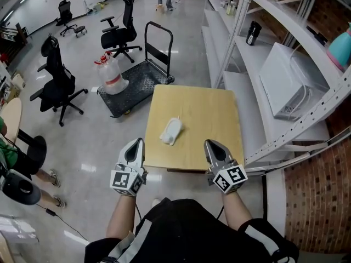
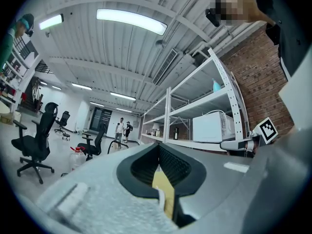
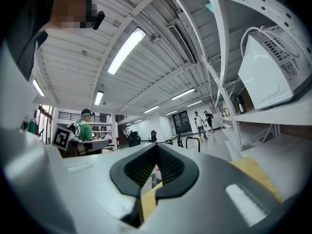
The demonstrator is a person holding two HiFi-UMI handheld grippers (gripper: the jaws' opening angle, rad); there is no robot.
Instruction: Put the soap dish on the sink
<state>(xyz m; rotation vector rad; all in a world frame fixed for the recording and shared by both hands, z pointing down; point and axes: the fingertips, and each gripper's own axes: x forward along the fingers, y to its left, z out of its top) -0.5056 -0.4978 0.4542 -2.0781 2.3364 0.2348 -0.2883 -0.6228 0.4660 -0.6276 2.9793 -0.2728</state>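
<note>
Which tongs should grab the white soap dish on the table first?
Probably the left tongs. The soap dish lies left of the middle of the table, slightly nearer them than the right tongs. Both are shut and empty, so it's close.

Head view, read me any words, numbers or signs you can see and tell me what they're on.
No readable words or numbers anywhere.
Left gripper and right gripper: black-and-white square markers only, no letters.
Water jug: red label, print too small to read.
</note>
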